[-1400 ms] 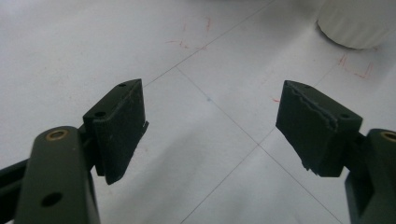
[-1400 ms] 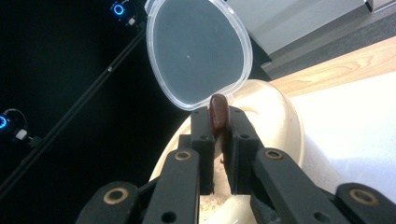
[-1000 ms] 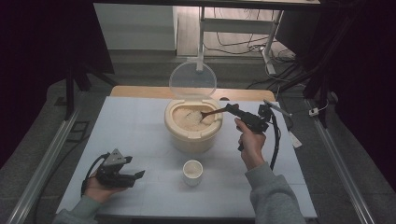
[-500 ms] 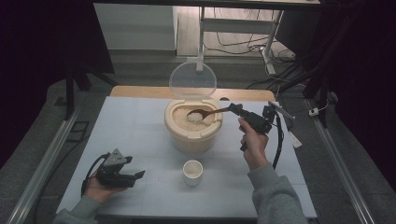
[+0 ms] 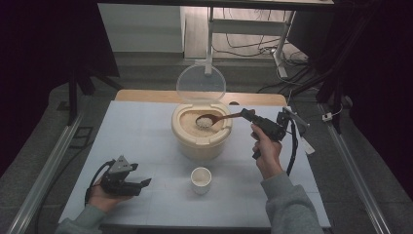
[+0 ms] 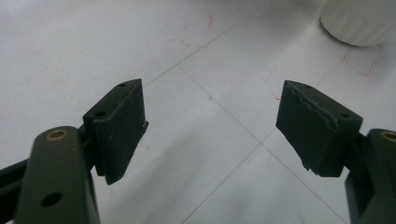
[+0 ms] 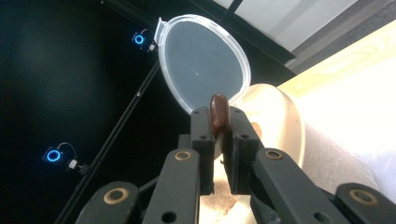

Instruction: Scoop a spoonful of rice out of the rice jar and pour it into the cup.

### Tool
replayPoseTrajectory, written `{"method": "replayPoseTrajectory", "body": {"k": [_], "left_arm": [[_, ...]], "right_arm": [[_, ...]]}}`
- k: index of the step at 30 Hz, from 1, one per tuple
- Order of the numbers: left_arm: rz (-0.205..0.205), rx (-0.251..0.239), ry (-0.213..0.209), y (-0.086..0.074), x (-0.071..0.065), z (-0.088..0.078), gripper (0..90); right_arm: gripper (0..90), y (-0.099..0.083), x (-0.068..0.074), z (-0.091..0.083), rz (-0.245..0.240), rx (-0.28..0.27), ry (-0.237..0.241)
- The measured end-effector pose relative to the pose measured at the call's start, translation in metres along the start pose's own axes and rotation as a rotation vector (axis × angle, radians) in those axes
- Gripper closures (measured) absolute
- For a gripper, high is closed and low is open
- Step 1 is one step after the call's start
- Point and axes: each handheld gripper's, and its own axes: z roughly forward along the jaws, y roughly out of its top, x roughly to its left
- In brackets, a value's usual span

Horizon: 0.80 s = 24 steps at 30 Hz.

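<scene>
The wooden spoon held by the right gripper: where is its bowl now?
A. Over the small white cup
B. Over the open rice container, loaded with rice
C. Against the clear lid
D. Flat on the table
B: in the high view the spoon, clamped in the right gripper, carries rice above the container.

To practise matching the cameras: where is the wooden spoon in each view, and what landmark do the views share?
High view: wooden spoon, right of centre, bowl over the rice bin.
Left gripper view: not in it.
Right gripper view: handle end, centre, clamped between the jaws.
Shared landmark: clear lid.
</scene>
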Motion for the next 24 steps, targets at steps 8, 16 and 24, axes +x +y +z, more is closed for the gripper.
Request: {"method": "replayPoseTrajectory", "body": {"k": [8,16,24], "left_arm": [[0.0,-0.001,0.0,0.0,0.0,0.0,23.4],[0.001,0.002,0.0,0.0,0.0,0.0,23.3],[0.002,0.001,0.0,0.0,-0.001,0.0,23.3]], "right_arm": [[83.2,0.001,0.003,-0.004,-0.003,0.001,0.008],[83.2,0.001,0.008,-0.01,0.002,0.017,0.027],[83.2,-0.001,0.016,-0.018,0.003,0.043,0.042]]}}
